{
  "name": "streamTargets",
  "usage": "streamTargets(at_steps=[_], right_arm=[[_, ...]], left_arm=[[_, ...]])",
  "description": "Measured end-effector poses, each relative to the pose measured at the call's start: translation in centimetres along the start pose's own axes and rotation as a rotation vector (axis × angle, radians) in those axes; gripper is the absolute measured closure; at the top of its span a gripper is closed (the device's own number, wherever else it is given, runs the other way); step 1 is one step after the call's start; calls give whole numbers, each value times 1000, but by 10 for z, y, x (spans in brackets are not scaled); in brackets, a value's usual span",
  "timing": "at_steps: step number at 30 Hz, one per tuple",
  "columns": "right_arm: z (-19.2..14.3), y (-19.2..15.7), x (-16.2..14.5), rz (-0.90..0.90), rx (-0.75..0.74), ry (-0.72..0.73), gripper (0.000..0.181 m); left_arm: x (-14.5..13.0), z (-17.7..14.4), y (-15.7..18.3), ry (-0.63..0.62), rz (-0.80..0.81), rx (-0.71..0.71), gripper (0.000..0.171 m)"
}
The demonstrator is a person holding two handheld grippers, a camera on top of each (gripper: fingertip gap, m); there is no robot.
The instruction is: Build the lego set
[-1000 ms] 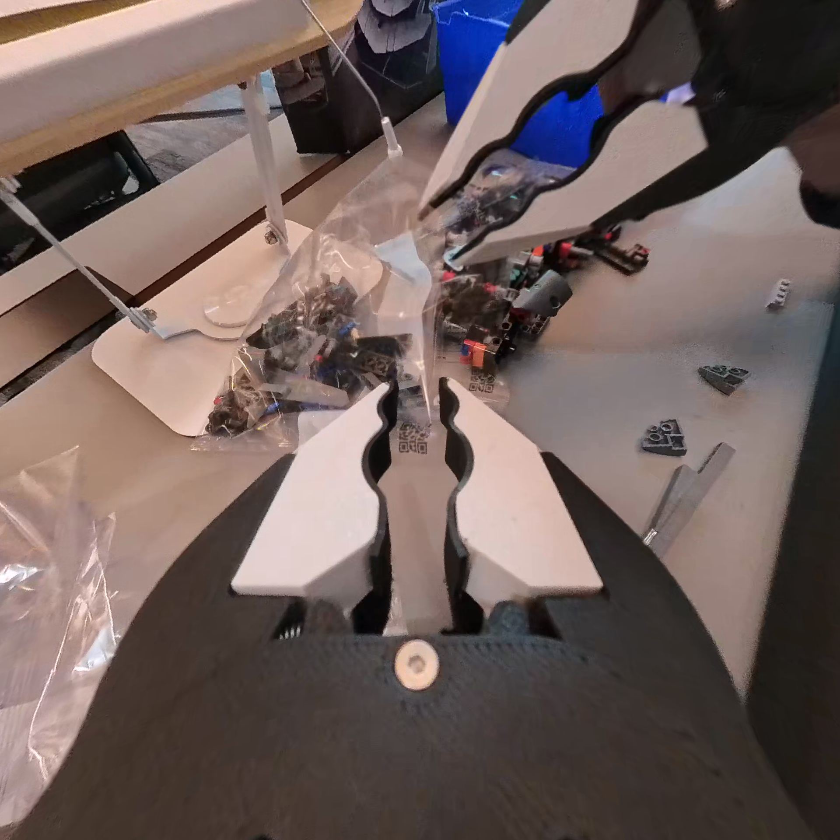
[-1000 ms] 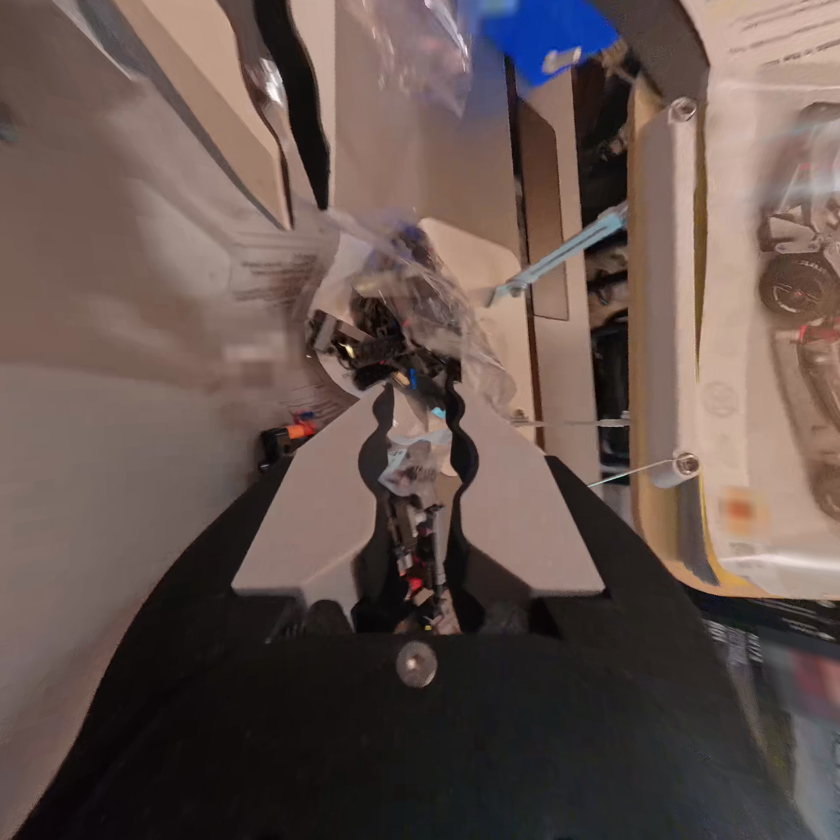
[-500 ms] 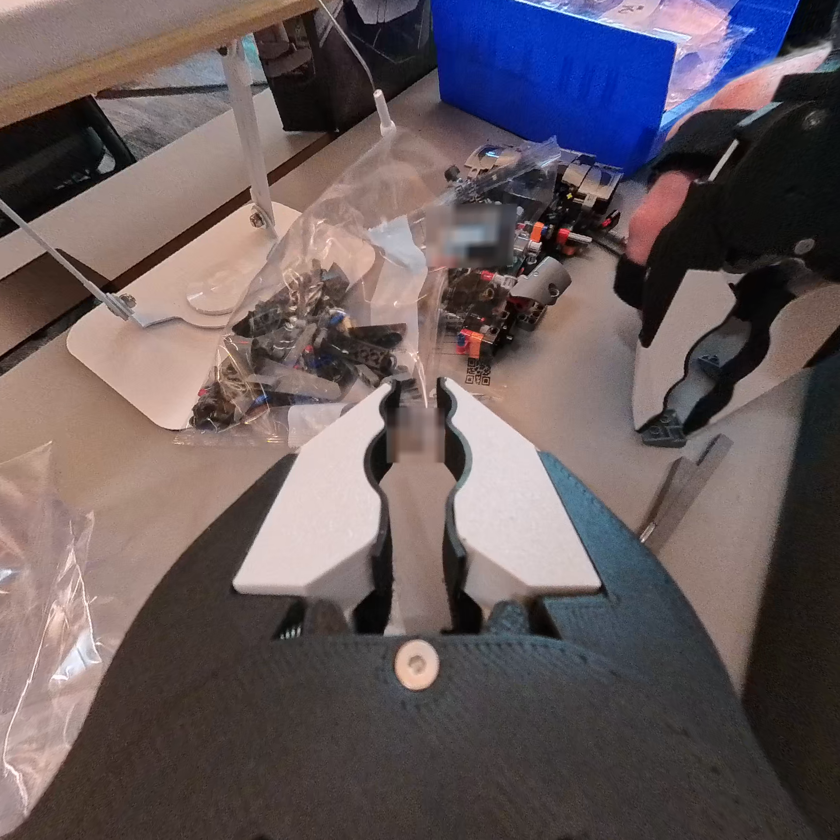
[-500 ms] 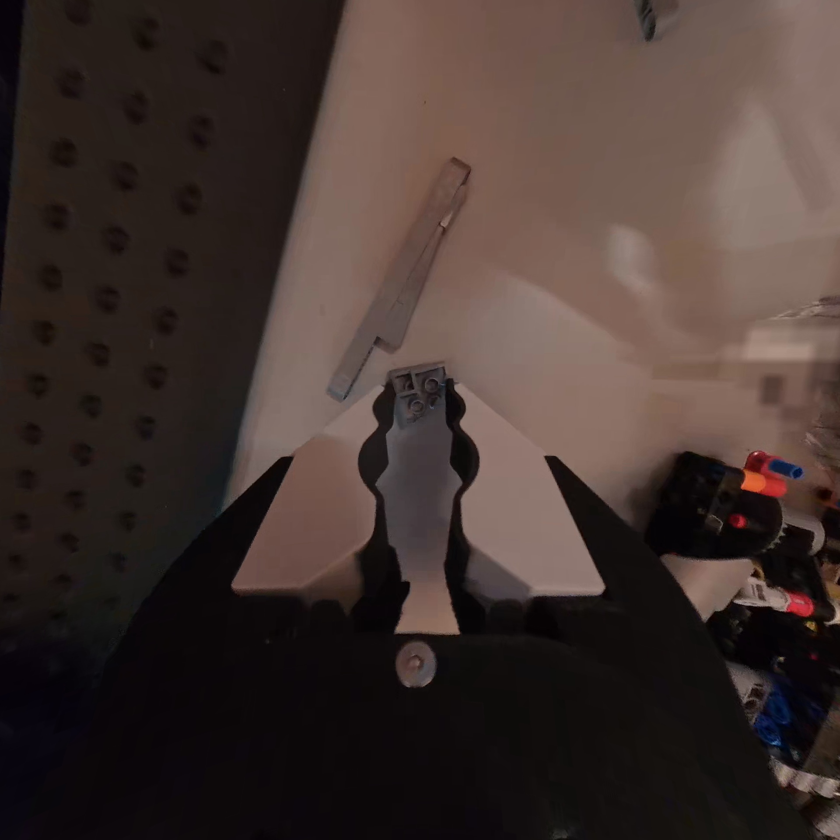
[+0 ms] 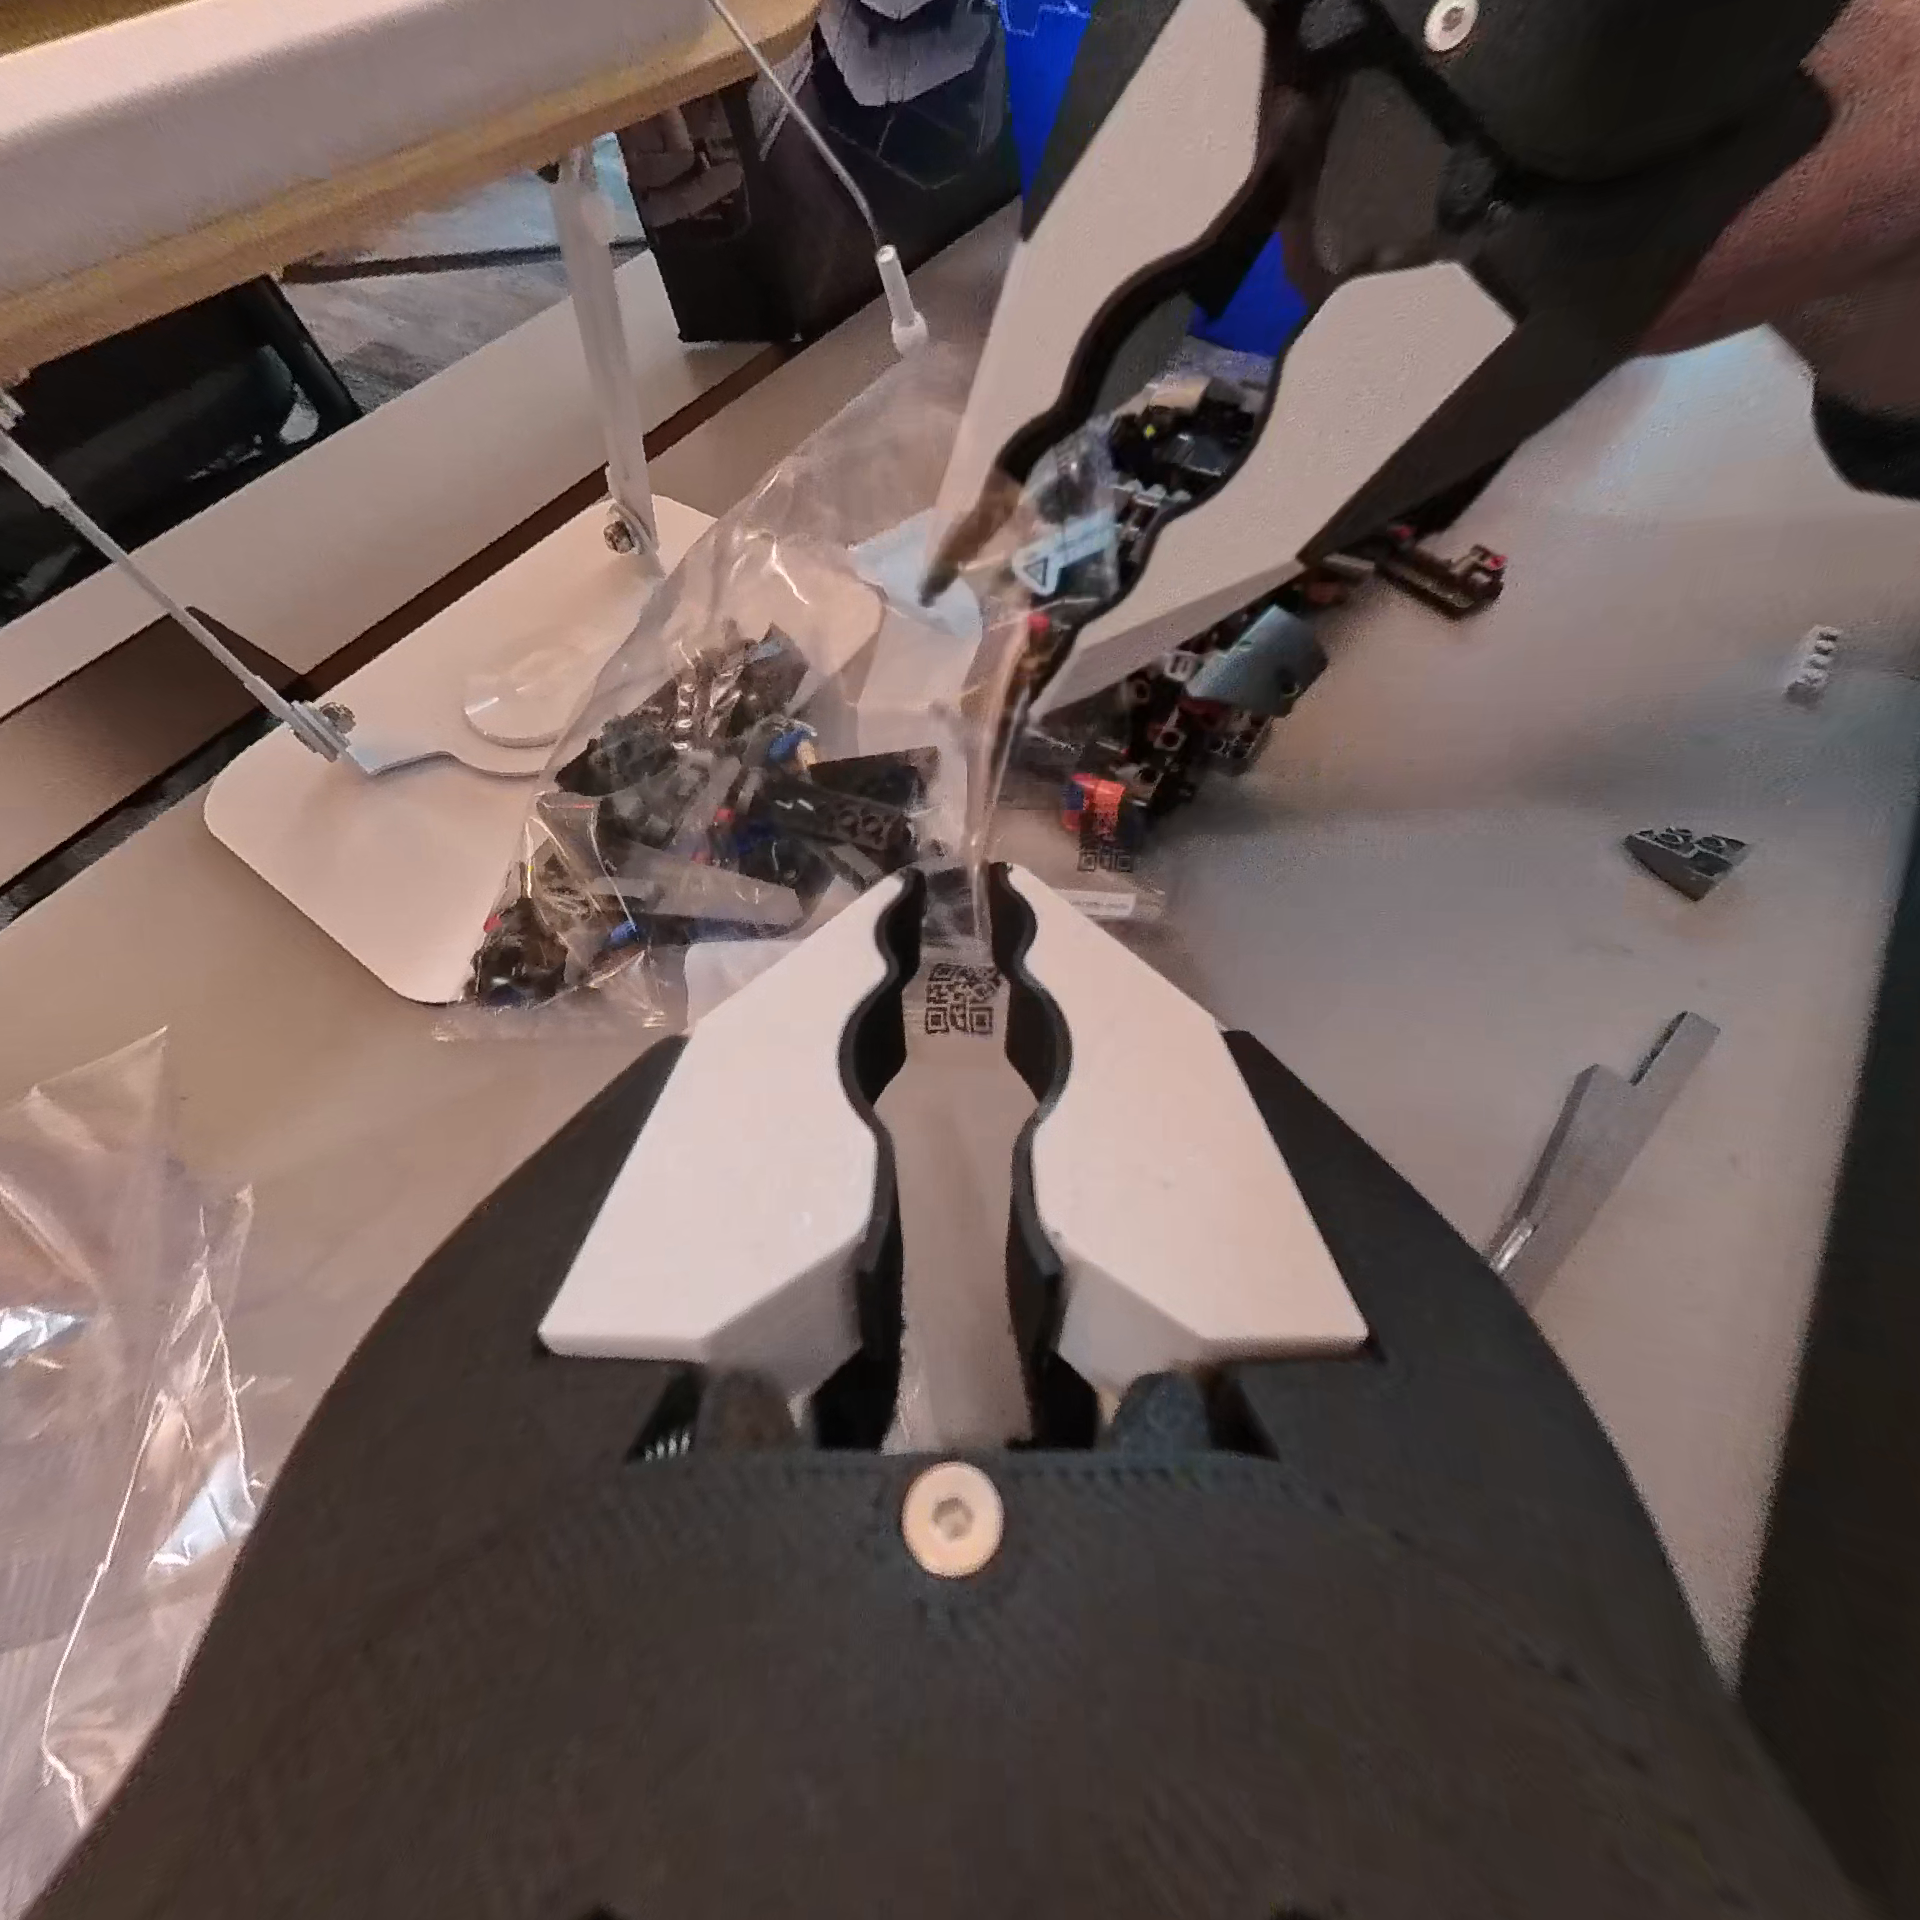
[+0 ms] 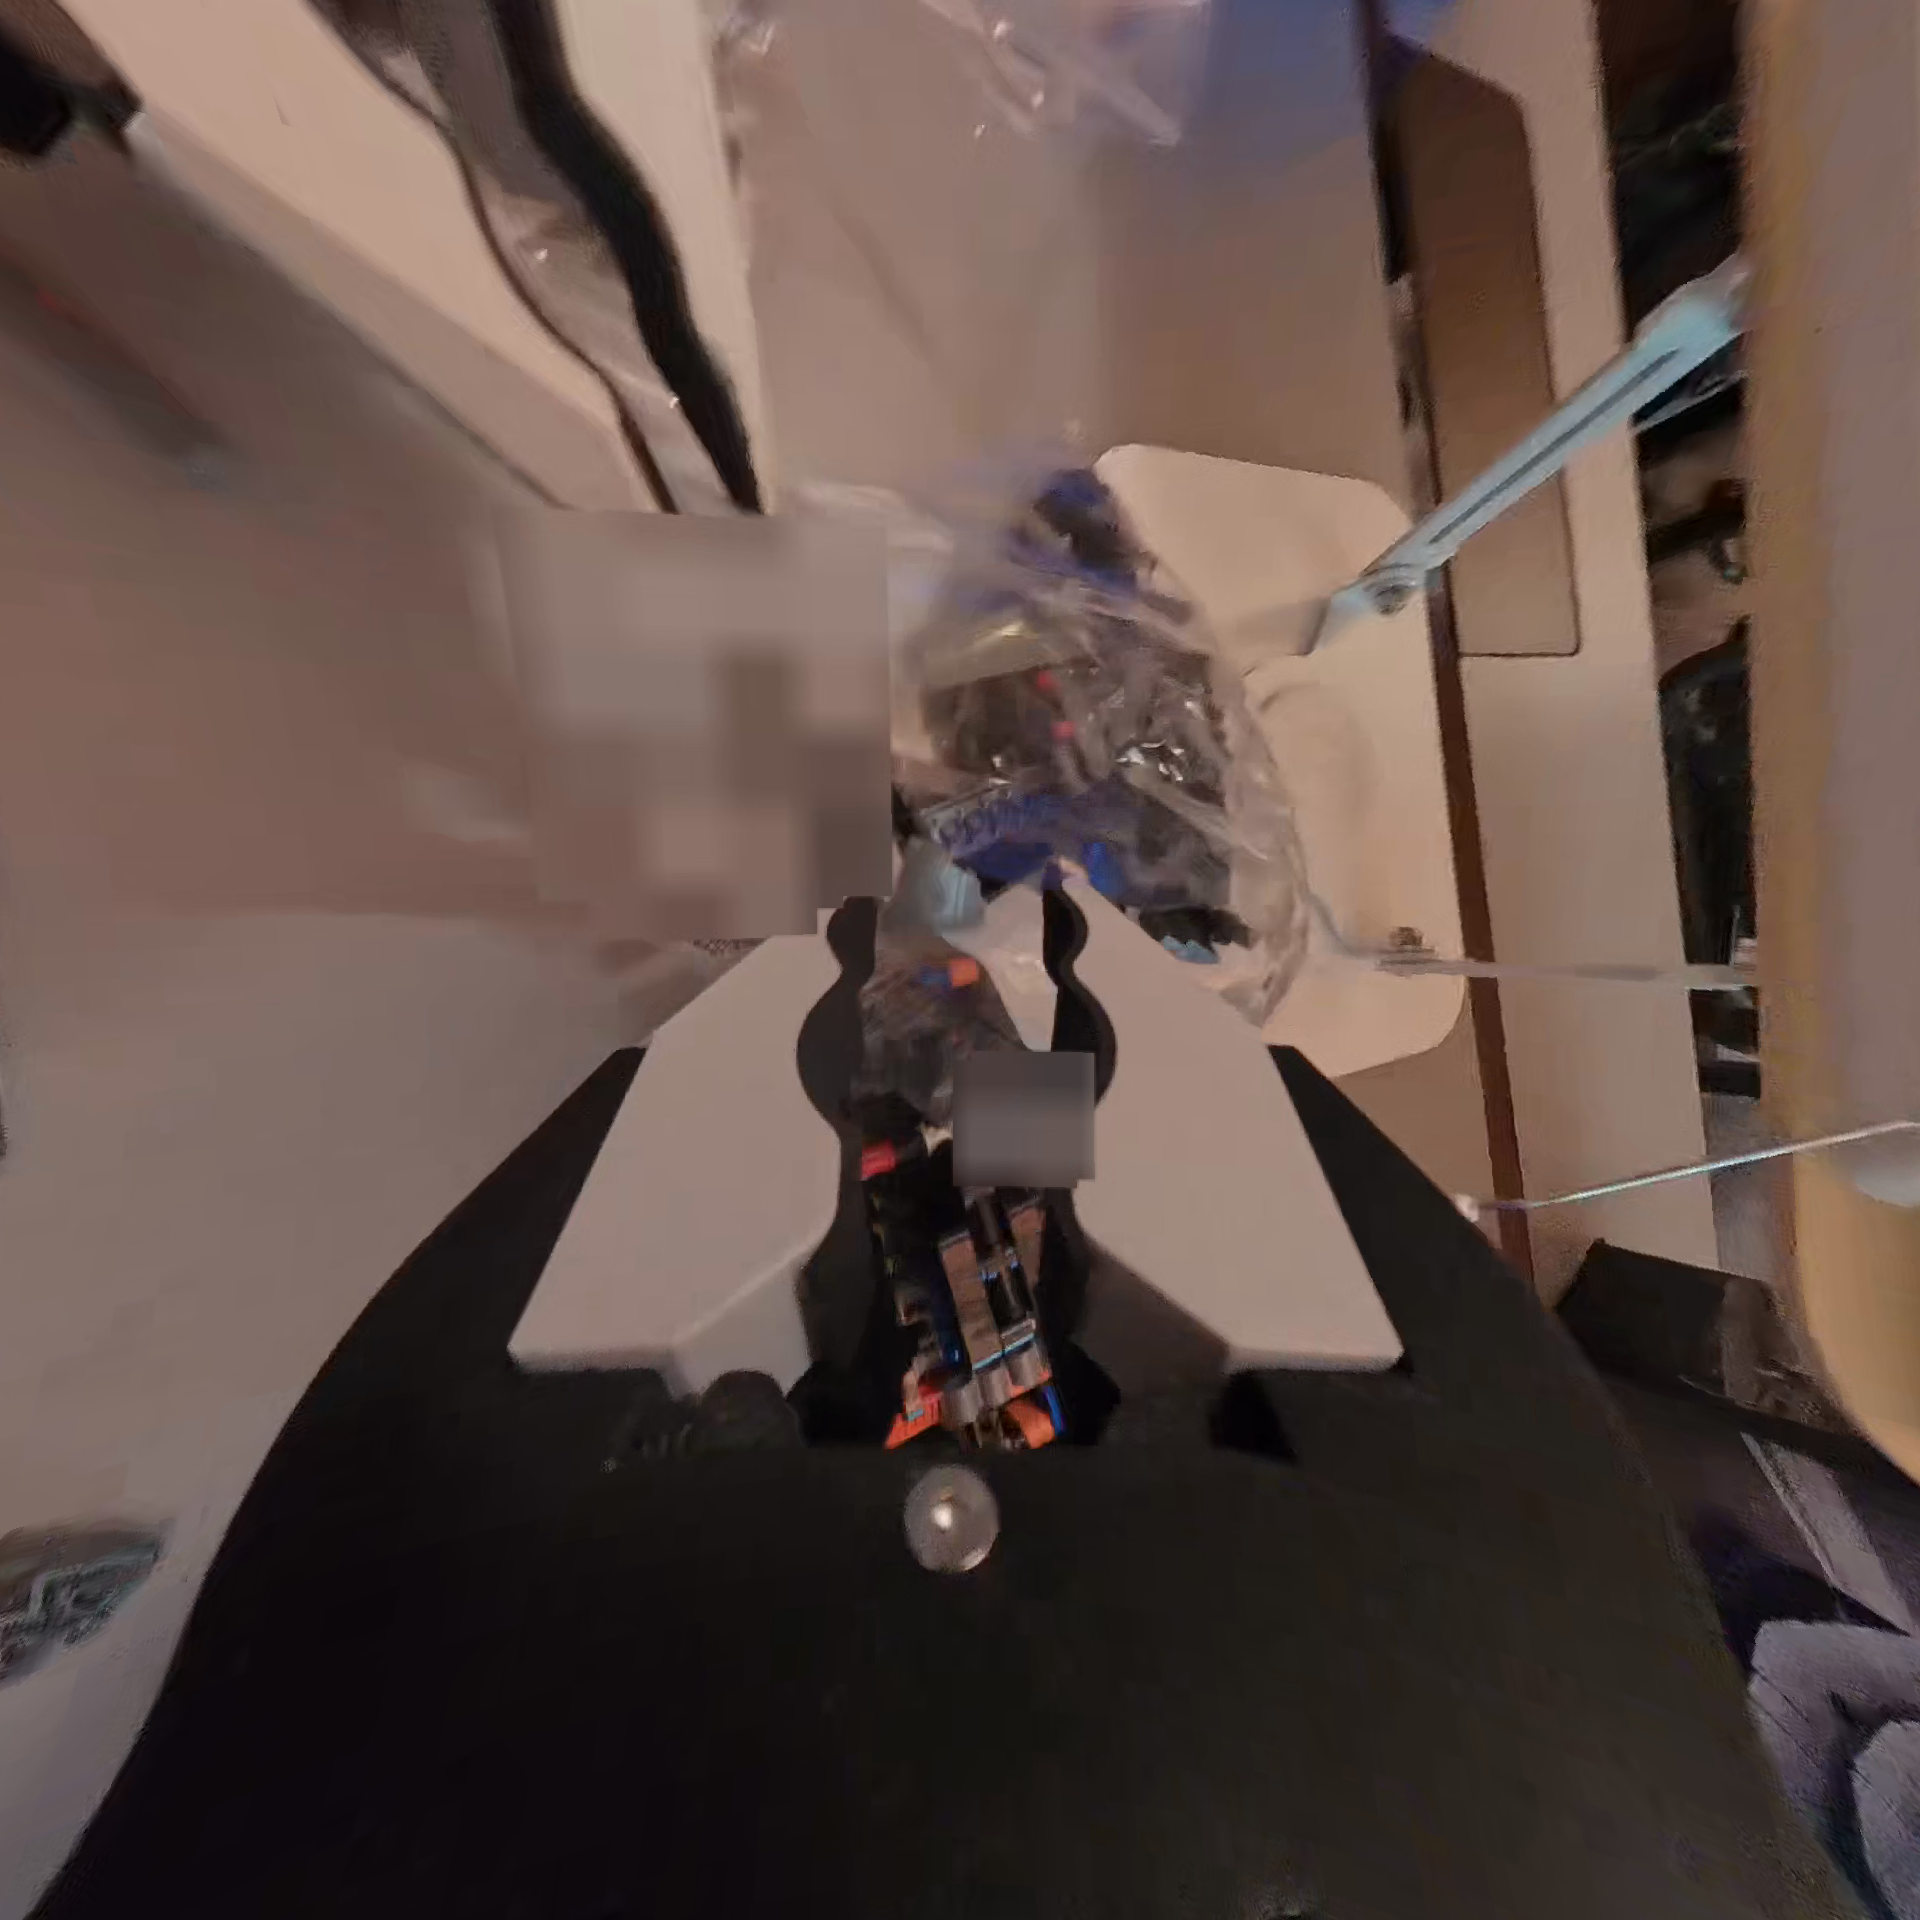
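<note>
Lego parts bag (image 5: 727,790) on surface (image 5: 1351,935), both grippers at it.
L gripper (image 5: 956,894) nearly closed, pinching bag's clear film w/ printed code; R gripper (image 5: 1039,613) parted, tips over bag top, loose lego pile (image 5: 1195,717) behind.

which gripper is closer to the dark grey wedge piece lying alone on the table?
Judging from the left wrist view alone, probably the left. The left gripper sits low, level with the wedge piece. The right gripper hangs farther back, open over the bag of parts.
</note>
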State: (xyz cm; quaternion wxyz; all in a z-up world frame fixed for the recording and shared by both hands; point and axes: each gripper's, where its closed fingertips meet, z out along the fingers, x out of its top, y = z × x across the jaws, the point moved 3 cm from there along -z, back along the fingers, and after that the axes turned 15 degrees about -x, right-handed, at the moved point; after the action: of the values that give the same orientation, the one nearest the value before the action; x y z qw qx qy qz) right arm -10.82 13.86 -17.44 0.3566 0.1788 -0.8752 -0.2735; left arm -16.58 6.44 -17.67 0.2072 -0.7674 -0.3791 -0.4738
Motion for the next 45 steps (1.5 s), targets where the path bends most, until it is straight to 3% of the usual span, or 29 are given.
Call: streamTargets(at_steps=[4, 7, 11, 15, 17, 19, 24, 30, 33, 36, 38, 41, 45], right_arm=[[-24, 7, -3, -56, -61, 37, 165], [-61, -22, -13, -8, 192, 13, 162], [-98, -85, -59, -56, 468, -125, 153], [-107, -124, -102, -65, 544, -276, 144], [-106, -134, -106, -37, 563, -271, 143], [-102, -134, -105, -28, 534, -249, 156], [-98, -124, -93, -65, 489, -204, 157], [-62, -52, -4, -6, 273, 41, 157], [-23, -14, 12, 56, 163, 7, 156], [5, 2, 4, 85, 81, -78, 133], [-6, 7, 5, 107, 49, -35, 137], [-52, 3, -2, 95, 81, 7, 141], [-117, -40, -82, -15, 302, -214, 151]], left_arm=[[0, 0, 0, -3, 6, 0, 162], [1, -1, 0, 11, 2, -4, 162], [1, -1, 0, 12, -3, -13, 162], [0, 3, 1, -3, -2, -23, 161], [0, 4, 2, -5, -3, -24, 161], [-1, 4, 2, -6, -5, -24, 161], [-1, 5, 1, -5, -11, -22, 161], [-1, 5, 0, 6, -10, -26, 161], [0, 3, 0, 14, -3, -18, 161], [0, 2, 0, 18, -3, -20, 162], [0, 2, 0, 20, -4, -24, 162], [1, 3, 1, 10, 6, -29, 161], [0, 5, 3, 3, -2, -41, 161]])
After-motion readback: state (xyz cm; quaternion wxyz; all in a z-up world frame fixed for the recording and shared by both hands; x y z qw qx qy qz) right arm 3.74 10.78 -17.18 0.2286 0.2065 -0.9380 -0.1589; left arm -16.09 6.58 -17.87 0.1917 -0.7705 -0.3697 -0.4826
